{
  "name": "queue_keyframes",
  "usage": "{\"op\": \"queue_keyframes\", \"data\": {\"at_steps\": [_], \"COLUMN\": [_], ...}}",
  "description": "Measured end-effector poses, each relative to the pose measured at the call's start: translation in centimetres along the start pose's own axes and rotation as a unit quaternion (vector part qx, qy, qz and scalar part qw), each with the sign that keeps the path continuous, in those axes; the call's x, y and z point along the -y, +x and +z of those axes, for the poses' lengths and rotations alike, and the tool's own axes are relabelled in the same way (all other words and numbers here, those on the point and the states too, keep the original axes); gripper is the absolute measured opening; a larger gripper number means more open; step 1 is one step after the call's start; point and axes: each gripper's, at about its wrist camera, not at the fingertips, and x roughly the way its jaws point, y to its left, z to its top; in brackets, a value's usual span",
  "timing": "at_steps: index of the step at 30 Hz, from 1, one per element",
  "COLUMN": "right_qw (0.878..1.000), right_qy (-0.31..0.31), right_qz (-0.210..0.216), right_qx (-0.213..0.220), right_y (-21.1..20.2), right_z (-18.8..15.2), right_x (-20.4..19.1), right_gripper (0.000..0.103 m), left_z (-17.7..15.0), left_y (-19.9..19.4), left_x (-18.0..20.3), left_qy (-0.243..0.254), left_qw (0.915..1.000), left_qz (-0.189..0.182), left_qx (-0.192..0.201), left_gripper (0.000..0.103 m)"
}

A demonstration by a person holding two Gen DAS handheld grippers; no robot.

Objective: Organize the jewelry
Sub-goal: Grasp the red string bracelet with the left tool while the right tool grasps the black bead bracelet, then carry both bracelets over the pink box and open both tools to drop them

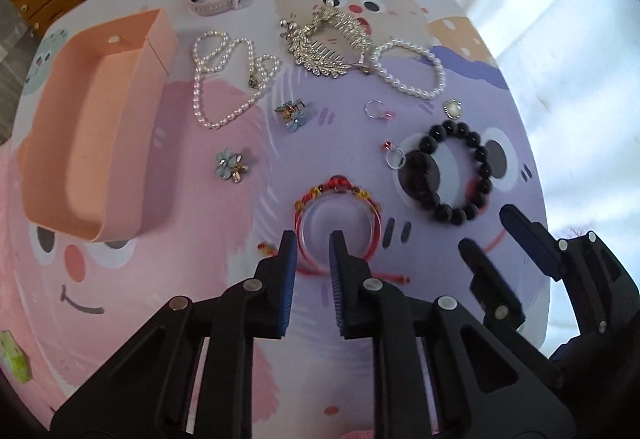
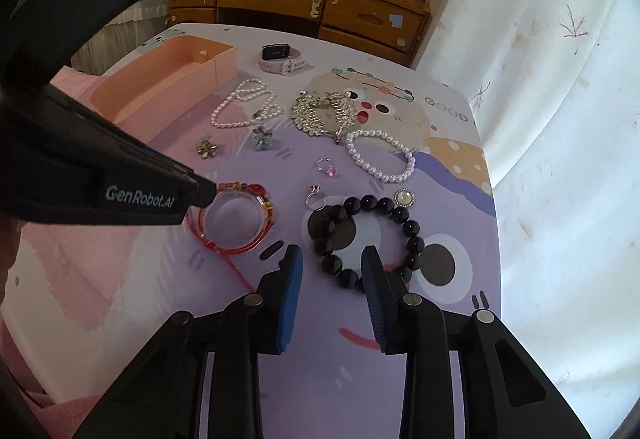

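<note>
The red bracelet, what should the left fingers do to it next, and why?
Probably ease down and pinch its near rim. The left gripper straddles the near edge of the red bracelet, but its fingers have not pressed on it yet. The pink box stands open and empty, ready for it.

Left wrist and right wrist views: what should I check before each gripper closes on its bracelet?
1. Left gripper straddles the red bracelet's rim: ok.
2. Right gripper straddles the black bead bracelet's near beads: ok.
3. Both grippers open: ok.
4. Fingertips down at table level: cannot tell.
5. Ring outside the right gripper: ok.
6. Pink box open on top: ok.
</note>
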Motion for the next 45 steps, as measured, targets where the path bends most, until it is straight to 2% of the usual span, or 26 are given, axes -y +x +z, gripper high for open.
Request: {"op": "queue_keyframes", "data": {"at_steps": [5,12,17,19,24,28,34,41,45], "right_qw": [1.000,0.999,0.998,0.998,0.995,0.990,0.982,0.971,0.964], "right_qy": [0.002,-0.002,-0.008,-0.009,0.040,0.074,0.123,0.180,0.215], "right_qz": [0.015,0.041,0.044,0.047,0.080,0.103,0.131,0.158,0.157], "right_qx": [-0.011,-0.031,-0.043,-0.041,-0.053,-0.068,-0.064,-0.020,0.009], "right_y": [2.4,4.9,5.9,6.0,6.5,6.1,4.2,-0.1,-3.1], "right_z": [0.4,0.2,0.1,0.0,0.4,0.2,-0.1,0.7,2.0], "right_x": [0.9,0.6,-0.2,-0.2,0.7,1.3,2.3,2.7,2.6], "right_gripper": [0.022,0.021,0.019,0.018,0.014,0.014,0.014,0.014,0.014], "left_z": [0.8,0.9,1.2,1.2,1.3,1.4,0.9,0.2,-0.5], "left_y": [1.8,3.3,3.9,4.0,4.2,4.1,0.9,-4.5,-7.5], "left_x": [-0.4,-1.0,-0.3,0.3,0.9,0.7,1.0,0.2,-1.2], "left_qy": [-0.021,-0.039,-0.013,0.004,0.015,0.007,0.017,0.032,0.043], "left_qw": [0.9997,0.9988,0.9992,0.9988,0.9980,0.9988,0.9988,0.9964,0.9945], "left_qz": [0.007,0.021,0.034,0.047,0.059,0.048,0.037,0.010,0.003], "left_qx": [-0.010,-0.019,-0.018,-0.015,-0.013,-0.009,0.029,0.078,0.096], "left_gripper": [0.014,0.014,0.014,0.008,0.006,0.005,0.005,0.005,0.005]}}
